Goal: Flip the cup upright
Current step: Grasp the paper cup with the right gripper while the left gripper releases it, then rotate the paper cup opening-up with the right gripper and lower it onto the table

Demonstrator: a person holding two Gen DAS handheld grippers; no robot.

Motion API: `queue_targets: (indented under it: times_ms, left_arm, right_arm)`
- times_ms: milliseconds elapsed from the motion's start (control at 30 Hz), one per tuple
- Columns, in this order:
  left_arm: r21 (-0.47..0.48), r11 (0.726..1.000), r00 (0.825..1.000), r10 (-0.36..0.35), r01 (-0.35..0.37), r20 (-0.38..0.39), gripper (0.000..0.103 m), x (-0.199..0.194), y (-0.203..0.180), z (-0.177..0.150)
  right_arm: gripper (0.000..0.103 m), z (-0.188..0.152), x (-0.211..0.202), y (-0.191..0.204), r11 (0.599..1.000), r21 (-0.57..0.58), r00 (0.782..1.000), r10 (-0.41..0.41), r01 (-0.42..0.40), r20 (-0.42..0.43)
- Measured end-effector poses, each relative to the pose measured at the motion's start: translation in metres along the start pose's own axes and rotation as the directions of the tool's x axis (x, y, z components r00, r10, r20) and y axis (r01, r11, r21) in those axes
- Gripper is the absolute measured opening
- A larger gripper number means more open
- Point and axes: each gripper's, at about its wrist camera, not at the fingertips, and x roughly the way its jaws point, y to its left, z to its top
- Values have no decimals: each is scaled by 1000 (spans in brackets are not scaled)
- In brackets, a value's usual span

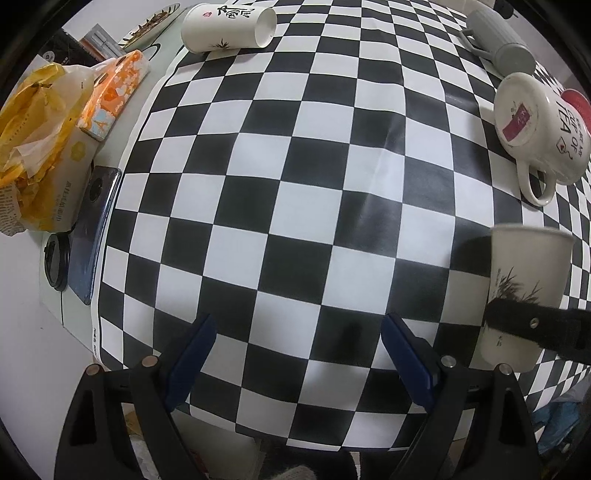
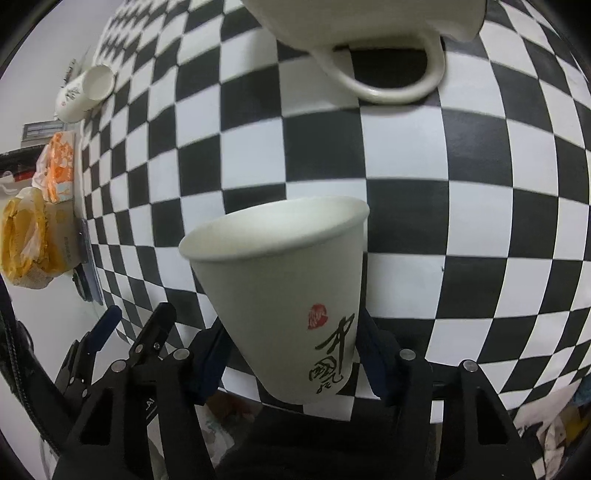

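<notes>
A white paper cup with black calligraphy and a red seal stands nearly upright, mouth up, between the fingers of my right gripper, which is shut on its lower half above the checkered mat. The same cup shows at the right of the left wrist view, with a black finger across it. My left gripper is open and empty over the mat's front part. A second paper cup lies on its side at the far left edge of the mat; it also shows in the right wrist view.
A white "cup of tea" mug lies on its side at the right, its handle just beyond the held cup. A grey ribbed mug lies farther back. Left of the checkered mat are a yellow bag, an orange box and a phone.
</notes>
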Motion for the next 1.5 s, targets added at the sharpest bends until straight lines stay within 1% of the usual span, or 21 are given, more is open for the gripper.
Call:
queue_targets:
  times_ms: [100,200,300,367,400,467,500,533,567,700,767,800,933,1033,1067,1133,1200,1267,1367,1433,1500]
  left_arm:
    - [-8,1000,1000,-2,2,-2,91,1,8,5]
    - [-25,1000,1000,-1,1,-1,91,5,19,16]
    - [-59,998,1000,0,0,-1,91,11,38,31]
    - [-80,997,1000,3,-3,2,91,14,49,40]
    - [-89,996,1000,5,-4,5,91,16,54,45]
    - [-107,994,1000,9,-8,14,91,20,65,57]
    - [-115,993,1000,12,-10,18,91,23,70,62]
    - [-120,993,1000,13,-10,20,91,25,75,67]
    - [-125,992,1000,14,-11,21,91,27,79,71]
    - [-136,991,1000,8,-4,27,91,33,95,81]
    - [-133,991,999,8,-3,34,91,36,99,83]
    - [-129,992,999,7,-3,35,91,37,101,82]
    - [-115,993,999,0,5,41,91,36,114,68]
    - [-104,995,998,-3,9,56,91,29,116,61]
    - [-99,995,998,-4,11,64,91,26,119,59]
    - [-93,995,996,-12,20,93,91,17,125,55]
    - [-82,997,992,-5,16,123,91,7,129,52]
    - [-63,998,985,17,-6,169,91,-7,132,49]
    - [-38,999,971,43,-35,235,91,-29,134,41]
    - [-27,999,963,53,-47,264,98,-44,129,30]
    - [-21,998,953,55,-51,296,99,-63,122,18]
  right_arm:
    - [65,2,-7,4,1000,-19,998,16,-15,68]
    - [64,6,-12,16,998,-47,988,52,-46,144]
    - [64,17,-22,23,993,-89,971,90,-71,224]
    - [64,28,-22,37,990,-121,952,109,-77,285]
    - [64,32,-20,45,987,-140,941,116,-75,319]
    - [64,39,-18,58,980,-188,905,135,-62,404]
    - [64,41,-18,65,974,-224,874,141,-39,464]
    - [64,41,-19,68,969,-244,855,148,-26,498]
    - [64,40,-17,73,963,-269,824,144,10,548]
    - [64,29,-9,80,953,-288,758,115,99,642]
    - [64,20,-6,84,945,-288,740,82,155,668]
    - [64,15,-4,84,942,-288,735,71,172,674]
    - [64,1,3,81,934,-286,747,32,215,664]
    - [66,-4,5,80,932,-273,763,-6,238,646]
    - [69,-7,4,80,933,-269,767,-11,239,642]
    - [83,-11,2,78,936,-253,775,-30,243,631]
    - [88,-18,-1,77,938,-236,781,-55,255,622]
    - [89,-26,-5,75,939,-220,784,-75,263,616]
    - [89,-44,-14,69,936,-171,773,-139,306,619]
    - [89,-58,-24,65,936,-130,766,-183,328,616]
    - [90,-72,-39,63,934,-84,757,-226,347,614]
